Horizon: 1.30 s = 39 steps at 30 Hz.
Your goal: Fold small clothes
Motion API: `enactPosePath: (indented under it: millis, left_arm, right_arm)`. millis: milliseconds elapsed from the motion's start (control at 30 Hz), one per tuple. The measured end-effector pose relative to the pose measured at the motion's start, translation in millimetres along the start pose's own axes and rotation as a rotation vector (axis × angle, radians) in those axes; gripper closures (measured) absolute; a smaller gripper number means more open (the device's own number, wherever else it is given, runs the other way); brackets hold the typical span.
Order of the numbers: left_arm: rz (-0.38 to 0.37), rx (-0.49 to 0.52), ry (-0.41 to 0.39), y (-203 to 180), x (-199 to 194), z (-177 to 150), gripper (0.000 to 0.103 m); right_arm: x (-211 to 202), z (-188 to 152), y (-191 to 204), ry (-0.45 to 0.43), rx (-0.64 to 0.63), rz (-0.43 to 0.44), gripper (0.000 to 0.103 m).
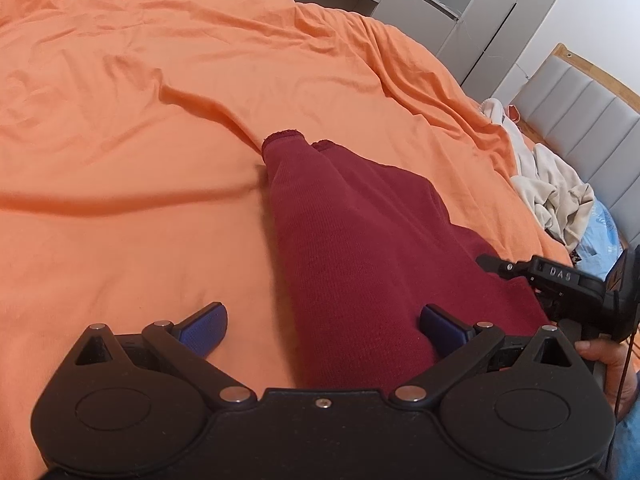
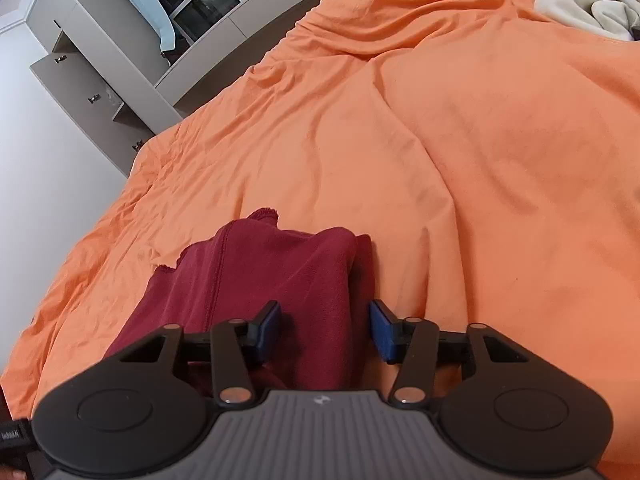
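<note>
Bedroom setup here: a bed with a wrinkled orange sheet, grey cabinets along the wall and a padded headboard off to one side. A pile of cream laundry sits at the bed's edge near that headboard. No baskets or bins in my views, so nothing to report there. The dark red garment lies on the sheet right in front of me, partly folded lengthwise. My left gripper has its fingers spread wide, one over the cloth, not pinching it. My right gripper has its fingers apart too, with the garment's edge between them, not squeezed.
</note>
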<state>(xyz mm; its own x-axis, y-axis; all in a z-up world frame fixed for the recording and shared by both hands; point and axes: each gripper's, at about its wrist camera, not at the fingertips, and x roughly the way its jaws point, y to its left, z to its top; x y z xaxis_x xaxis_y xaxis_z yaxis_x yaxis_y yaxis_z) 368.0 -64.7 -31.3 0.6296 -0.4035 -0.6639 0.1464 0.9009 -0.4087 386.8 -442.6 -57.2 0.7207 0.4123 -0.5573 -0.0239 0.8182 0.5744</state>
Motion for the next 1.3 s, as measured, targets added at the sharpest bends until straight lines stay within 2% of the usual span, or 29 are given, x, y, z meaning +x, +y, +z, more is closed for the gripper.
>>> enactPosePath:
  millis: [67, 133, 300, 600, 700, 833, 900, 1000, 1067, 1167, 1233, 1300]
  left_arm:
    - [-0.002, -0.005, -0.001, 0.8, -0.3, 3.1, 0.0]
    - [0.009, -0.002, -0.014, -0.1, -0.8, 5.0, 0.0]
    - [0.031, 0.033, -0.037, -5.1, 0.3, 7.0, 0.001]
    - [-0.003, 0.07, -0.044, -8.8, 10.2, 9.9, 0.001]
    - [-0.02, 0.078, -0.026, -10.3, 18.6, 11.2, 0.001]
    - [-0.004, 0.051, 0.007, -3.7, 24.7, 12.7, 0.0]
    - [-0.008, 0.042, 0.021, -0.8, 26.9, 14.0, 0.0]
    - [-0.016, 0.041, 0.029, 1.3, 27.5, 14.2, 0.0]
    - [-0.02, 0.041, 0.024, 2.8, 27.0, 13.9, 0.0]
    - [-0.025, 0.041, 0.017, 3.7, 27.3, 12.6, 0.001]
    - [-0.028, 0.035, 0.011, 4.7, 27.2, 11.0, 0.001]
    - [-0.03, 0.03, 0.005, 5.5, 27.5, 10.0, 0.001]
  right_arm:
    - [-2.7, -0.5, 0.8, -0.017, -0.003, 0.004, 0.059]
    - [-5.9, -0.8, 6.0, -0.032, -0.03, 0.001, 0.06]
    - [-5.6, -4.1, 22.6, -0.061, -0.137, -0.028, 0.052]
    - [3.4, -4.1, 15.7, -0.058, -0.103, -0.028, 0.043]
    - [3.3, -3.9, 15.4, -0.058, -0.102, -0.03, 0.041]
    - [1.9, -2.3, 15.6, -0.057, -0.096, -0.031, 0.036]
    - [-1.7, -0.1, 12.8, -0.056, -0.07, 0.002, 0.031]
    - [-7.8, 5.9, 2.8, -0.059, 0.02, 0.116, 0.022]
    - [-8.7, 10.5, -3.9, -0.076, 0.07, 0.16, 0.021]
    - [-4.7, 18.2, -15.2, -0.091, 0.119, 0.187, 0.021]
    - [1.5, 19.6, -22.0, -0.065, 0.141, 0.17, 0.021]
    - [7.5, 18.8, -27.7, -0.039, 0.155, 0.162, 0.026]
